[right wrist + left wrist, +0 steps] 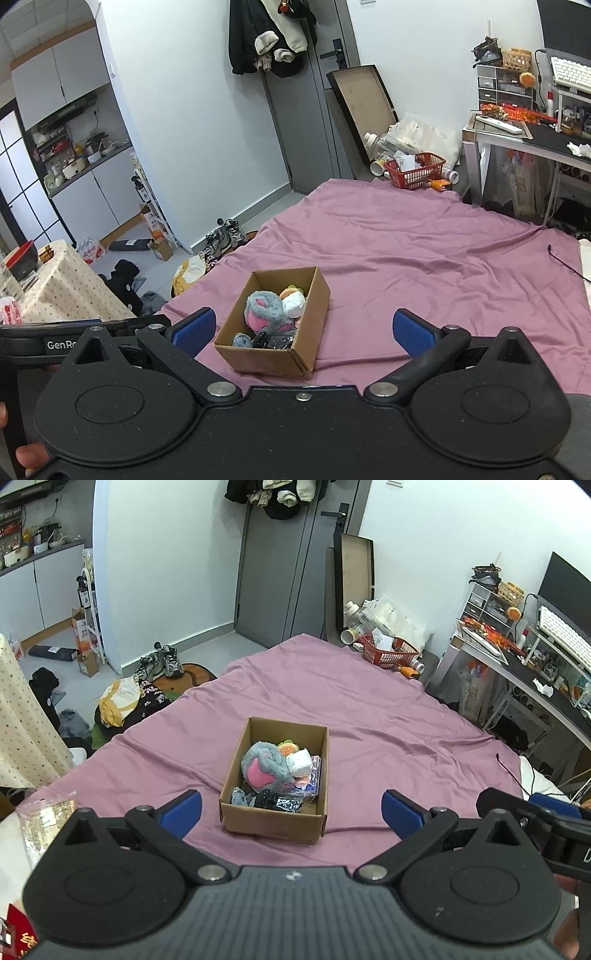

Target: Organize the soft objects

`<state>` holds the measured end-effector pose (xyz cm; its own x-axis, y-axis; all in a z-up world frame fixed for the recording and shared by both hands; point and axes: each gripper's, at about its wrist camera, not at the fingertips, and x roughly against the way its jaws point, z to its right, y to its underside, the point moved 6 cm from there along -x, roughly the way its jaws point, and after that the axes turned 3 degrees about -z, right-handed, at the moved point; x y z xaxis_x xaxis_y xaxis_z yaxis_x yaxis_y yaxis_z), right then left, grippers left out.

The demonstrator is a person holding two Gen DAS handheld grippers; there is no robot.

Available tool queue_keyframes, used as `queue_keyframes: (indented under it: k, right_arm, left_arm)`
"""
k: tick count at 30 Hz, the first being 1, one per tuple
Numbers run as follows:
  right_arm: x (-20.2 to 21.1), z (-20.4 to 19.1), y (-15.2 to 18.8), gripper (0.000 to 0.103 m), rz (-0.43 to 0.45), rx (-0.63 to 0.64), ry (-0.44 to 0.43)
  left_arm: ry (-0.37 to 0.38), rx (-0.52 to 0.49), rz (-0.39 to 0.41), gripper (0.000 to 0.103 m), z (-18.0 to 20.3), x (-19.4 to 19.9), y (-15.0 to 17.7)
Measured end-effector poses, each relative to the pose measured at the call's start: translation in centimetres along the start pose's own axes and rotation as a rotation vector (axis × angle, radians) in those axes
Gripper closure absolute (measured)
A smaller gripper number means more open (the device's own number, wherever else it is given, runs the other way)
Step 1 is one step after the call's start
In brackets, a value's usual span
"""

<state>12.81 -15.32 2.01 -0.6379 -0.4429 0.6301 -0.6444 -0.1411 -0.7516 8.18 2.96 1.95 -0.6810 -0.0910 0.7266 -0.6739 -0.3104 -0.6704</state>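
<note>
An open cardboard box (273, 821) (269, 360) stands on the purple bedsheet (388, 716) (424, 251). Inside lie a grey and pink plush toy (264, 766) (264, 310), a white soft object (300, 762) (293, 306), an orange and green toy (288, 746) (291, 291) and shiny dark packets (282, 803) (280, 341). My left gripper (291, 808) is open and empty, held back from the box's near side. My right gripper (303, 328) is open and empty, also near the box's front. The right gripper's body shows at the right edge of the left wrist view (535, 816).
A red basket (389, 651) (417, 170) sits beyond the bed's far corner. A desk (517, 672) (528, 144) stands at the right. Clothes and shoes (162, 662) (225, 236) litter the floor at the left. A table with a dotted cloth (62, 284) stands at the left.
</note>
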Motion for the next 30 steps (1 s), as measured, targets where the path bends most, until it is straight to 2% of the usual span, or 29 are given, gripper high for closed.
queue_keyframes:
  k: [11,30]
  right_arm:
    - [2.0,0.3,0.8,0.000,0.024,0.028,0.012]
    - [2.3,0.2,1.3,0.000,0.015,0.054,0.023]
  left_arm:
    - [-0.009,-0.040,0.009,0.000,0.7,1.9,1.4]
    - [-0.013,-0.085,-0.008,0.000,1.6,2.6,2.2]
